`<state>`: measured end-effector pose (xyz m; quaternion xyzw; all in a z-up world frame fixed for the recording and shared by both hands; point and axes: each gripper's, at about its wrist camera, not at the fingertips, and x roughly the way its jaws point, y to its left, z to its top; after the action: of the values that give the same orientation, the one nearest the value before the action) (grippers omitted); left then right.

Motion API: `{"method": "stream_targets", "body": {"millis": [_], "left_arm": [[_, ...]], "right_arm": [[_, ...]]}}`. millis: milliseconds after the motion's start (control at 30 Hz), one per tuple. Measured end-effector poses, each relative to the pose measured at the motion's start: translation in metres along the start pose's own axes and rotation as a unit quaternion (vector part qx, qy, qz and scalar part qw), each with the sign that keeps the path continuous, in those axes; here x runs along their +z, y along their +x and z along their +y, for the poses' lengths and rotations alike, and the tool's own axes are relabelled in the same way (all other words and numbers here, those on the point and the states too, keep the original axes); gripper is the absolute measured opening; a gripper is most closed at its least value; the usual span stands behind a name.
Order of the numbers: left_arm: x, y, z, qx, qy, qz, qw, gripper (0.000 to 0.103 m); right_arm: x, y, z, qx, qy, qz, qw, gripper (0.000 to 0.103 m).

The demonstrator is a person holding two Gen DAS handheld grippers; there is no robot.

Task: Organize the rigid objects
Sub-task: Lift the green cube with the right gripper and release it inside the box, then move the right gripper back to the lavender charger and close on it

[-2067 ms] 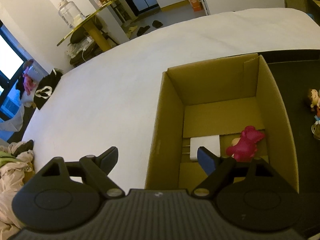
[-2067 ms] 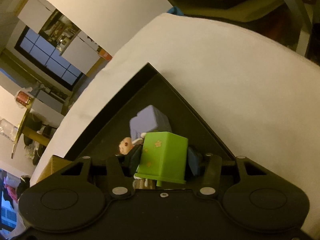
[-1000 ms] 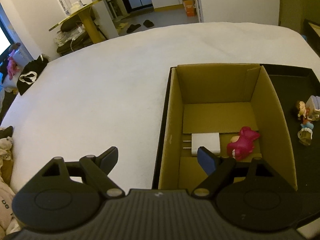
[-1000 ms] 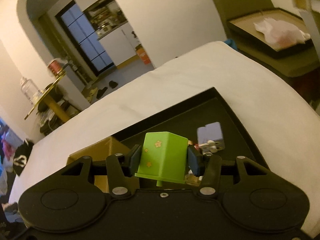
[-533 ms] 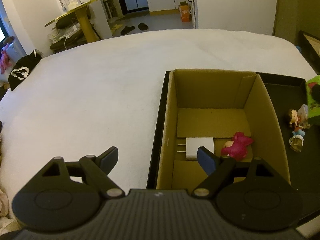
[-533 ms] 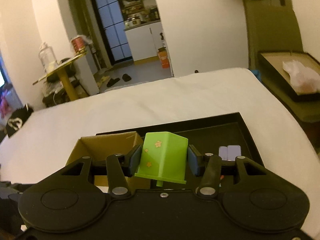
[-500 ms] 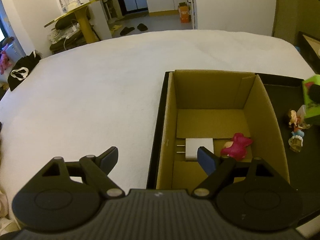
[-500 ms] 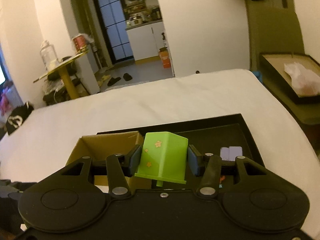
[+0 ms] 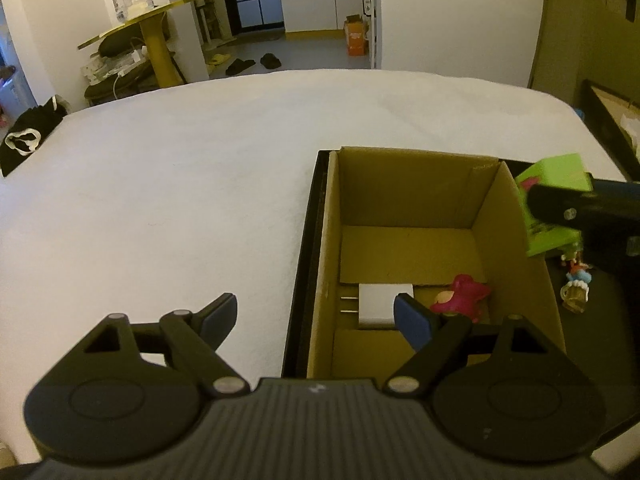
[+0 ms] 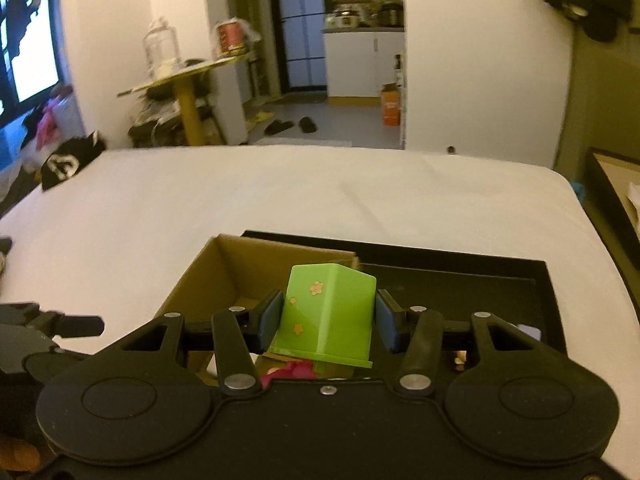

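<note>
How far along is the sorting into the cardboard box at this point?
Done: white charger and pink toy lie in the cardboard box. In hand: right gripper clamps the green block near the box. Left: small figurines on the black tray. Left gripper open, empty.

A green star-dotted block (image 10: 326,314) hangs over the open cardboard box (image 9: 328,240) holding a white charger (image 9: 380,304) and, seemingly, a pink toy (image 9: 464,298).

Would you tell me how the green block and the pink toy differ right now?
The green block is boxy and star-dotted; the pink toy is lumpy and figure-like. The green block is clamped in the right gripper above the cardboard box; the pink toy lies loose on its floor beside the white charger. Both are small and brightly coloured.
</note>
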<state>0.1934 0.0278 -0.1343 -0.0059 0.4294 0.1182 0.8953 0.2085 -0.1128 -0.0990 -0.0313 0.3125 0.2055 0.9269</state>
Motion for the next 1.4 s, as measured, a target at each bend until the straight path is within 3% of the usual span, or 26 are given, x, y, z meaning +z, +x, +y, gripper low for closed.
{"method": "stream_targets", "body": {"millis": [100, 167, 267, 333, 433, 500, 633, 800, 867, 1400], "left_arm": [[-0.002, -0.001, 0.003, -0.007, -0.004, -0.002, 1.0, 0.081], [-0.002, 0.0, 0.004, -0.013, -0.007, -0.006, 0.9999, 0.073], [-0.002, 0.005, 0.007, -0.022, -0.019, 0.006, 0.9996, 0.049], [-0.003, 0.008, 0.011, -0.039, -0.032, 0.013, 0.9987, 0.023], [-0.003, 0.012, 0.014, -0.048, -0.041, 0.02, 0.9978, 0.01], [-0.003, 0.013, 0.014, -0.045, -0.043, 0.02, 0.9979, 0.008], [-0.003, 0.013, 0.013, -0.042, -0.043, 0.021, 0.998, 0.008], [-0.004, 0.013, 0.012, -0.039, -0.04, 0.021, 0.9982, 0.008], [-0.004, 0.012, 0.012, -0.038, -0.041, 0.022, 0.9982, 0.008], [-0.004, 0.009, 0.001, -0.007, -0.016, 0.024, 0.9996, 0.009]], "right_arm": [[0.004, 0.007, 0.008, 0.008, -0.019, 0.009, 1.0, 0.049], [0.007, 0.011, 0.015, 0.017, -0.035, 0.014, 0.999, 0.049], [0.012, 0.017, 0.028, 0.03, -0.06, 0.021, 0.998, 0.049], [0.015, 0.021, 0.036, 0.041, -0.079, 0.025, 0.996, 0.05], [0.02, 0.023, 0.046, 0.054, -0.107, 0.028, 0.992, 0.051], [0.023, 0.021, 0.051, 0.063, -0.125, 0.027, 0.99, 0.053], [0.025, 0.013, 0.056, 0.066, -0.149, 0.02, 0.986, 0.067], [0.025, 0.003, 0.05, 0.069, -0.143, 0.024, 0.987, 0.069], [0.026, 0.0, 0.047, 0.068, -0.141, 0.022, 0.988, 0.075], [0.01, -0.018, -0.015, 0.038, -0.058, 0.012, 0.998, 0.078]]}}
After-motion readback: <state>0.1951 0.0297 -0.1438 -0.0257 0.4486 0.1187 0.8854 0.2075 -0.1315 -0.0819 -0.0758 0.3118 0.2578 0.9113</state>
